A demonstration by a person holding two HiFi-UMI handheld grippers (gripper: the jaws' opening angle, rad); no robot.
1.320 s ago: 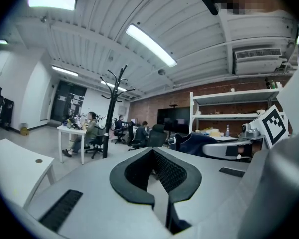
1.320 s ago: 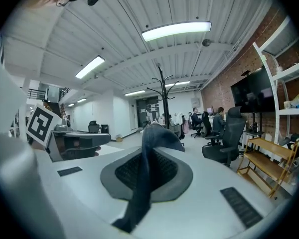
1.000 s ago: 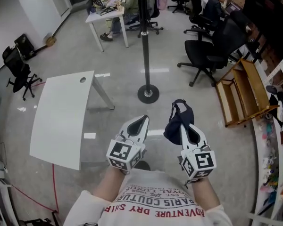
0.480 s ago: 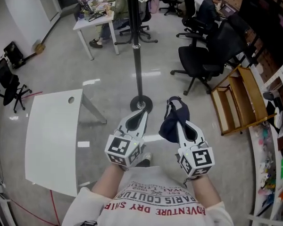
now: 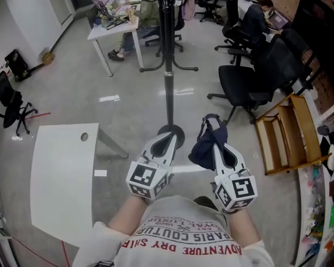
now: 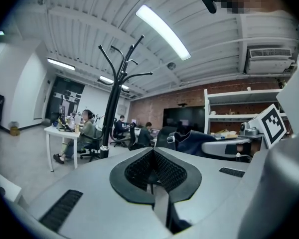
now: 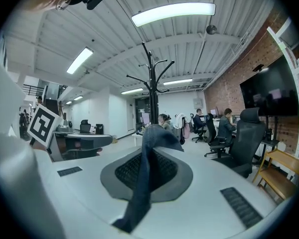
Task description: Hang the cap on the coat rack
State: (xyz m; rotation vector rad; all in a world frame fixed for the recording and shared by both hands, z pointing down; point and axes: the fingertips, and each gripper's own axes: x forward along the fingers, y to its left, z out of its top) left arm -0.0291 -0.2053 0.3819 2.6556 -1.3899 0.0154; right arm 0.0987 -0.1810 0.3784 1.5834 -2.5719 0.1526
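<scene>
A glossy grey floor [image 5: 72,88] fills the office; on it, at the person's left, stands a white table [image 5: 67,177] with a round hole near one corner. Straight ahead rises the black coat rack [image 5: 168,82] – a tall pole on a round base, its curved hooks spreading at the top; in the left gripper view the hooks [image 6: 120,59] stand against the ceiling. Black office chairs [image 5: 250,82] cluster to the right, with a wooden rack [image 5: 284,132] beside them.

Both grippers are held side by side, close to the person's body and pointing at the rack. The left gripper [image 5: 168,141] has its jaws pressed together with nothing between them. The right gripper [image 5: 216,149] is clamped tight on the dark blue cap [image 5: 203,152]; the fabric runs up between its pads and folds over their tips – clear in the right gripper view [image 7: 144,183]. The cap hangs from that gripper, near the rack's base and touching none of its hooks.
</scene>
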